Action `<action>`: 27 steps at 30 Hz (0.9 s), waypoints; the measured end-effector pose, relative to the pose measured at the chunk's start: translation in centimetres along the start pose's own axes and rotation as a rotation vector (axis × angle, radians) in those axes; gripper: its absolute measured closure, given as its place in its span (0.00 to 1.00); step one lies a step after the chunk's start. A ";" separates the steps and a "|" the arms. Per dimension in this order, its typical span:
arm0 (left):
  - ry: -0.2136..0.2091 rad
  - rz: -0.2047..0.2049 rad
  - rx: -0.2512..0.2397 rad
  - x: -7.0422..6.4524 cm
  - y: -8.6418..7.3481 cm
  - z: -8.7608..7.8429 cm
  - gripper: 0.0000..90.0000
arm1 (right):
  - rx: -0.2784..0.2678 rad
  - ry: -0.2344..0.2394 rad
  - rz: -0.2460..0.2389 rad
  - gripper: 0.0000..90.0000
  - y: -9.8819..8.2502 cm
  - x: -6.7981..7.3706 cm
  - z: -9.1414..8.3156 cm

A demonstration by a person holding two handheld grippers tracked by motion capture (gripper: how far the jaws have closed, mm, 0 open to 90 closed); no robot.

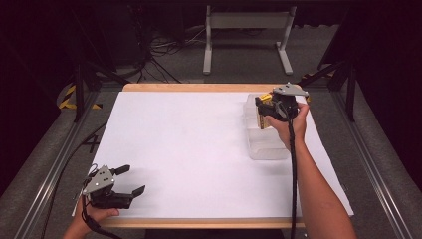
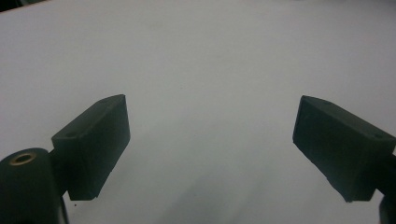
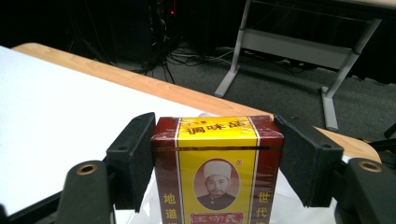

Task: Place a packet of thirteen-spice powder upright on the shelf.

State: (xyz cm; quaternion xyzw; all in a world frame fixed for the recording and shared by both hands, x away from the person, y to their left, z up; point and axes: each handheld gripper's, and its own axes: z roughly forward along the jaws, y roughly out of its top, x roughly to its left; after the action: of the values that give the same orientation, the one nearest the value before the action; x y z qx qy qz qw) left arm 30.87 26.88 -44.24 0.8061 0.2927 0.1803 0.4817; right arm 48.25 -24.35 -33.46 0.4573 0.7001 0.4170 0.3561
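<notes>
The right tongs point(image 1: 262, 113) pinch the red-and-yellow cardboard seasoning box point(image 3: 217, 170) just above the clear plastic tub point(image 1: 266, 144), so lowering it inside looks next, while the left tongs point(image 1: 130, 180) rest spread, well apart from the tub.

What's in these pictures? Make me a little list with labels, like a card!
Table: white sheet on a wooden top
Right gripper: shut on a red and yellow box, one pad against each side
Where the box is: above a clear tub at the table's far right
Left gripper: open, nothing between its pads, over the sheet at the near left
Behind the table: grey frame and cables on the floor
</notes>
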 end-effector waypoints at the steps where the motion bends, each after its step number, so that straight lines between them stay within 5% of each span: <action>1: 0.000 -0.002 0.001 0.0 0.0 0.0 0.13 | 0.008 0.001 -0.001 0.37 -0.1 0.0 0.0; 27: -0.001 -0.013 -0.032 0.4 0.5 -0.1 0.13 | 0.134 0.011 -0.045 0.36 -0.9 0.1 -1.2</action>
State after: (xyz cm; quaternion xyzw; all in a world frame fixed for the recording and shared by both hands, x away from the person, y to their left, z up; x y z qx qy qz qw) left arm 31.26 26.99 -43.79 0.7963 0.2949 0.1814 0.4960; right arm 46.85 -24.72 -33.78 0.4619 0.7385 0.3635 0.3303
